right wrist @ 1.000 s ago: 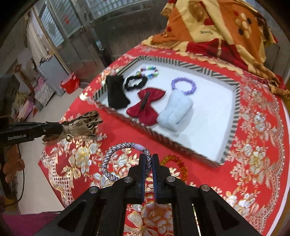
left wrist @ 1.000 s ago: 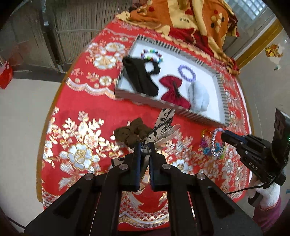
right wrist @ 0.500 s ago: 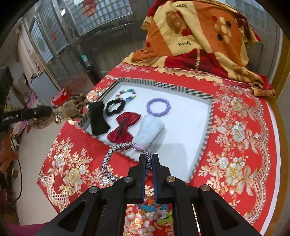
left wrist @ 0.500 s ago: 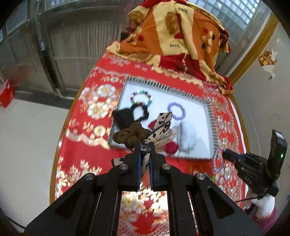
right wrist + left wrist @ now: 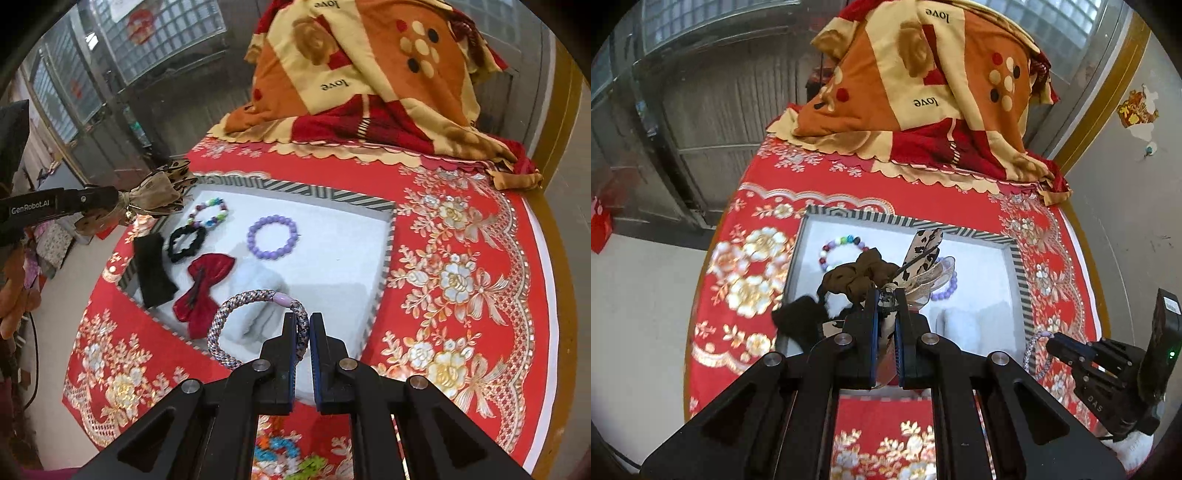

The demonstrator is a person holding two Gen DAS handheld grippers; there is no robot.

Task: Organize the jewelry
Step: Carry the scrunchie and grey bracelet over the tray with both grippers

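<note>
red floral tablecloth (image 5: 461, 258), striped tray (image 5: 384, 258), blanket (image 5: 369, 74)

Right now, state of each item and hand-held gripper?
Left hand-held gripper: shut on leopard bow, lifted.
Right hand-held gripper: shut on braided bracelet, lifted.
Tray: on the table, open.
Purple bracelet: flat in tray.
Bead bracelet: flat in tray.
Black scrunchie: in tray.
Red bow: in tray.
</note>
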